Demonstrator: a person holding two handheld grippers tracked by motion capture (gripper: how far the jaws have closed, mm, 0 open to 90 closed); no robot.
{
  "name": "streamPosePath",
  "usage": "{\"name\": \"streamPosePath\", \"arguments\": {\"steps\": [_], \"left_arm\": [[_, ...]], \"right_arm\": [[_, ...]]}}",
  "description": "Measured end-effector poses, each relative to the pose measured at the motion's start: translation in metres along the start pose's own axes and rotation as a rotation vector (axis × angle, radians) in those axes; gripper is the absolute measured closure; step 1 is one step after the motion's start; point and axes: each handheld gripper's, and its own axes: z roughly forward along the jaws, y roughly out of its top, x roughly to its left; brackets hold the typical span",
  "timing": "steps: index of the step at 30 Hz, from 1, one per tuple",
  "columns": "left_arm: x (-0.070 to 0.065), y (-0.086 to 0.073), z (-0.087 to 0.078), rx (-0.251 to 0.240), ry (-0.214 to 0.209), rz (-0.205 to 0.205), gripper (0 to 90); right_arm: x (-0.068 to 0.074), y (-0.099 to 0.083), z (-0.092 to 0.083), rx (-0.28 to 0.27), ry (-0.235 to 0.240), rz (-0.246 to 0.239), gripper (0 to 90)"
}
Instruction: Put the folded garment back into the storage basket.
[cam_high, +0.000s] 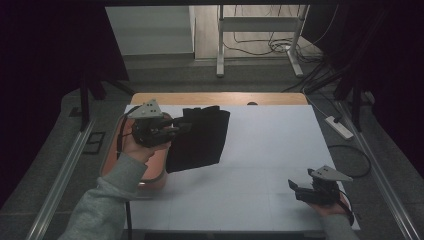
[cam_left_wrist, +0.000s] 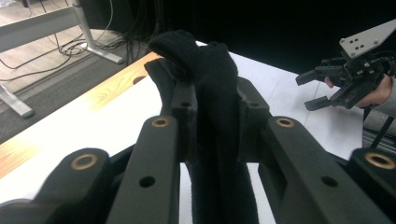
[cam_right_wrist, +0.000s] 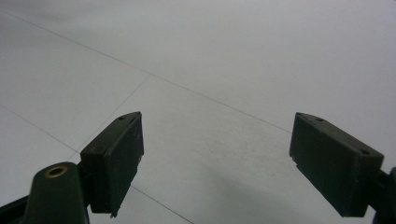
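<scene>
Left tool (cam_left_wrist: 212, 109) clamped on a black cloth (cam_left_wrist: 212, 74) above a white surface (cam_left_wrist: 116, 121).

Two black jaws rise from the bottom edge, brass-ringed pivots showing on their arms, and press from both sides on a fold of dark, fuzzy fabric that bunches up between and above them and hangs down below. Behind lies the white surface, with a strip of bare wood (cam_left_wrist: 112, 86) along its far-left edge. Beyond that, grey floor, a pale metal frame (cam_left_wrist: 86, 35) and loose cables (cam_left_wrist: 74, 46). At the right, a hand holds the other tool (cam_left_wrist: 313, 88), jaws parted, a grey three-cornered plate (cam_left_wrist: 369, 39) on top.
</scene>
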Motion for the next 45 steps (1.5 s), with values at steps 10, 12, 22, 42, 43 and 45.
{"name": "streamPosePath", "arguments": {"steps": [10,12,22,42,43,45], "left_arm": [[0.003,-0.002,-0.009,-0.008,0.012,-0.008,73.8],[0.004,-0.002,-0.011,-0.009,0.015,-0.007,73.8],[0.007,-0.002,-0.02,-0.013,0.034,-0.012,73.8],[0.012,-0.002,-0.037,-0.025,0.063,-0.016,73.8],[0.012,-0.001,-0.037,-0.027,0.064,-0.017,73.8],[0.012,-0.001,-0.038,-0.028,0.066,-0.017,73.8]], "right_arm": [[0.0,0.0,0.0,0.001,-0.001,-0.002,18.3],[0.0,0.0,0.0,0.0,-0.001,-0.003,18.3],[0.0,0.0,0.0,-0.001,-0.003,-0.003,18.3],[0.0,0.0,0.0,-0.001,-0.006,-0.003,18.3],[0.0,0.0,0.0,0.001,-0.005,-0.003,18.3],[0.0,0.0,0.0,0.001,-0.005,-0.002,18.3]]}}
